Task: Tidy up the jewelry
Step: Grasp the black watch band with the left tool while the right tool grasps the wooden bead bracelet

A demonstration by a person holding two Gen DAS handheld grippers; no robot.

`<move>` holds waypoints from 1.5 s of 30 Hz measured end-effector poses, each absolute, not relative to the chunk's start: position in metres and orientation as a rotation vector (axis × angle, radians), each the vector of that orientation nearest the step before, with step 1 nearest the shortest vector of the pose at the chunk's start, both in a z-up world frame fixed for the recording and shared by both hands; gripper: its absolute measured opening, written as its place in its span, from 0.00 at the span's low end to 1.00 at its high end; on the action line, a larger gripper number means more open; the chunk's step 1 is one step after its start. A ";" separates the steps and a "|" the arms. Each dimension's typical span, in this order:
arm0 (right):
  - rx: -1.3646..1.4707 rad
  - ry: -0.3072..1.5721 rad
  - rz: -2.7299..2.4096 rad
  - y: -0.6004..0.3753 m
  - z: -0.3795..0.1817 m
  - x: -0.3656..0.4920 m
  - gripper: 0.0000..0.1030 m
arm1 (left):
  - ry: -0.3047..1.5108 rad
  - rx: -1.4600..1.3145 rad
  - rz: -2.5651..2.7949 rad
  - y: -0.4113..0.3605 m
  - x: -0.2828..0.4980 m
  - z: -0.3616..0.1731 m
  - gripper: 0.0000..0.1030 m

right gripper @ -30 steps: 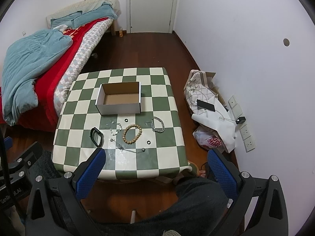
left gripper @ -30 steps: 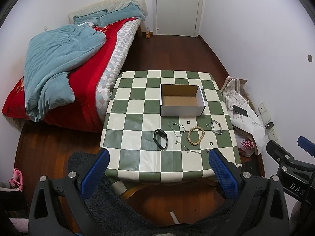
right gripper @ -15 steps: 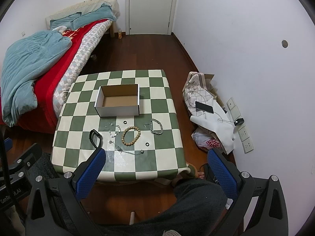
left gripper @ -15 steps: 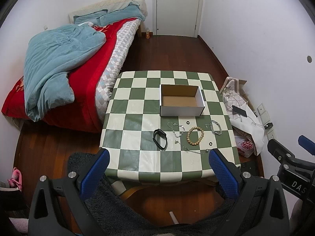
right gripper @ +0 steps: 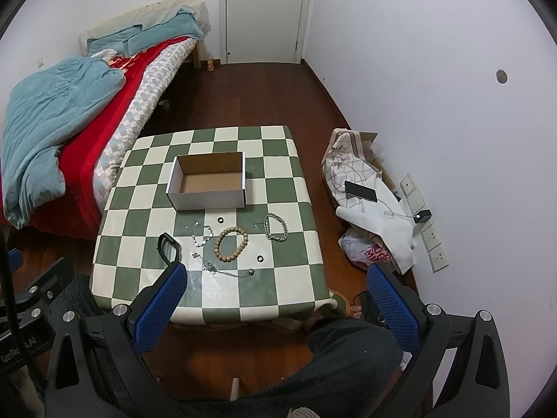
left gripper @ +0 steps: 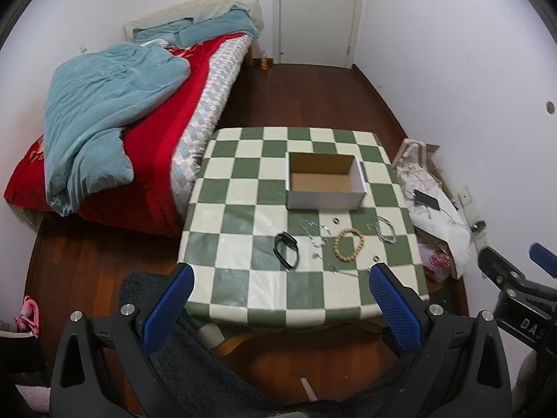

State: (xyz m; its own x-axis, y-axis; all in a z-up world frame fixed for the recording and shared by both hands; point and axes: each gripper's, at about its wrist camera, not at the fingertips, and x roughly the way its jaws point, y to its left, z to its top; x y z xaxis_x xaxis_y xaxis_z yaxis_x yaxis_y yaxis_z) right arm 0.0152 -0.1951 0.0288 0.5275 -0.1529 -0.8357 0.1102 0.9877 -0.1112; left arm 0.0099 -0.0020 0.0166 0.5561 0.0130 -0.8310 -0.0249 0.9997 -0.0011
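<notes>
An empty white cardboard box (left gripper: 325, 181) (right gripper: 209, 180) stands on the green-and-cream checked table (left gripper: 243, 289) (right gripper: 292, 278). In front of it lie a wooden bead bracelet (left gripper: 348, 239) (right gripper: 231, 244), a black band (left gripper: 286, 253) (right gripper: 168, 248), a silver chain bracelet (left gripper: 385, 230) (right gripper: 276, 227), thin silver chains (left gripper: 315, 231) (right gripper: 202, 233) and small dark rings (right gripper: 259, 258). My left gripper (left gripper: 278, 278) and right gripper (right gripper: 276, 275) both hover open, high above the near table edge, holding nothing.
A bed with a red cover and blue duvet (left gripper: 104, 122) lies left of the table. Bags with a phone (right gripper: 362, 191) sit on the floor by the right wall. A closed white door (right gripper: 266, 14) is at the far end. A person's dark-clothed legs (right gripper: 348, 355) are below.
Both grippers have drawn back and up a little; the table looks slightly smaller and more of the door wall shows. Nothing on the table has moved.
</notes>
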 end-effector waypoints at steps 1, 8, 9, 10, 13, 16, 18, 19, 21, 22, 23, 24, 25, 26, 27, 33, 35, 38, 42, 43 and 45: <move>-0.043 1.003 -0.158 -0.196 0.026 0.018 1.00 | 0.972 -0.007 0.044 -0.001 0.015 0.016 1.00; -0.032 1.041 -0.160 -0.199 -0.014 0.049 1.00 | 0.971 0.066 0.196 0.018 0.063 -0.019 1.00; -0.031 1.051 -0.162 -0.199 -0.022 0.055 1.00 | 0.985 0.081 0.203 0.019 0.072 -0.029 1.00; -0.029 1.066 -0.165 -0.201 -0.032 0.063 1.00 | 0.998 0.089 0.213 0.028 0.079 -0.041 1.00; -0.012 1.107 -0.180 -0.209 -0.062 0.083 0.98 | 1.066 0.109 0.227 0.034 0.101 -0.074 1.00; 0.009 1.154 -0.201 -0.222 -0.095 0.105 0.88 | 1.159 0.113 0.227 0.036 0.122 -0.114 1.00; 0.023 1.188 -0.217 -0.232 -0.116 0.117 0.83 | 1.223 0.115 0.218 0.034 0.134 -0.142 1.00; 0.032 1.203 -0.227 -0.237 -0.128 0.123 0.81 | 1.256 0.115 0.217 0.034 0.140 -0.155 1.00; 0.052 1.238 -0.243 -0.248 -0.150 0.134 0.80 | 1.320 0.095 0.198 0.034 0.150 -0.182 1.00; 0.061 1.250 -0.248 -0.253 -0.158 0.137 0.79 | 1.343 0.088 0.199 0.033 0.153 -0.192 0.99; 0.073 1.268 -0.254 -0.257 -0.167 0.140 0.79 | 1.371 0.074 0.198 0.032 0.157 -0.203 0.99; 0.091 1.285 -0.252 -0.261 -0.176 0.144 0.79 | 1.404 0.055 0.190 0.032 0.160 -0.214 0.99; 0.112 1.299 -0.245 -0.263 -0.186 0.148 0.79 | 1.440 0.033 0.182 0.032 0.163 -0.227 0.99; 0.124 1.312 -0.240 -0.264 -0.194 0.151 0.79 | 1.455 0.022 0.177 0.030 0.166 -0.235 0.99; 0.132 1.327 -0.232 -0.263 -0.203 0.154 0.79 | 1.469 0.016 0.175 0.028 0.168 -0.242 0.97; 0.153 1.386 -0.182 -0.239 -0.248 0.179 0.78 | 1.499 -0.004 0.175 0.021 0.174 -0.270 0.86; 0.131 1.390 -0.182 -0.229 -0.257 0.187 0.77 | 1.492 0.012 0.186 0.020 0.173 -0.275 0.86; 0.079 1.398 -0.197 -0.213 -0.271 0.196 0.77 | 1.485 0.026 0.190 0.018 0.172 -0.280 0.84; 0.027 1.407 -0.199 -0.193 -0.284 0.206 0.77 | 1.466 0.019 0.173 0.017 0.172 -0.280 0.75; 0.020 1.409 -0.199 -0.191 -0.286 0.207 0.77 | 1.453 0.022 0.164 0.017 0.172 -0.280 0.69; 0.003 1.412 -0.198 -0.184 -0.290 0.209 0.76 | 1.433 0.020 0.148 0.016 0.171 -0.280 0.61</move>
